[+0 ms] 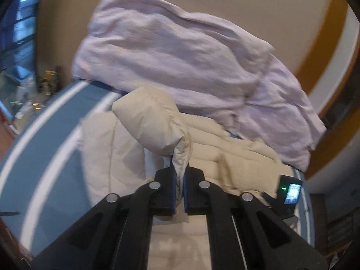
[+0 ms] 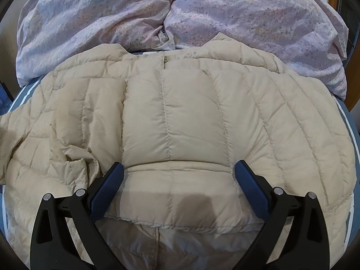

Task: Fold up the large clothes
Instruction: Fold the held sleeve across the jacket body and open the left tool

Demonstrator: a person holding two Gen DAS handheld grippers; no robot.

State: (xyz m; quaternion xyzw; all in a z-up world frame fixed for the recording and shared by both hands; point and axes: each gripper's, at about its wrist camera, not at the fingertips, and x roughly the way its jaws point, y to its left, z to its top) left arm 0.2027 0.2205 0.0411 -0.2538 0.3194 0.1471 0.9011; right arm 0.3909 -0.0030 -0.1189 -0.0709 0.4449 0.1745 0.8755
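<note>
The left tool [image 1: 179, 180] pinches a jacket [image 2: 180, 117] sleeve [image 1: 153, 123] lifted off the bed [image 1: 56, 139], while the right tool [image 2: 180, 173], spread, straddles the jacket's folded middle near the bed's near edge.

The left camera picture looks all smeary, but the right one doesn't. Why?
Left wrist view: motion blur smears the lilac duvet and the cream puffer jacket. Right wrist view: sharp stitching on the jacket, only a dark shadow near the right gripper.
</note>
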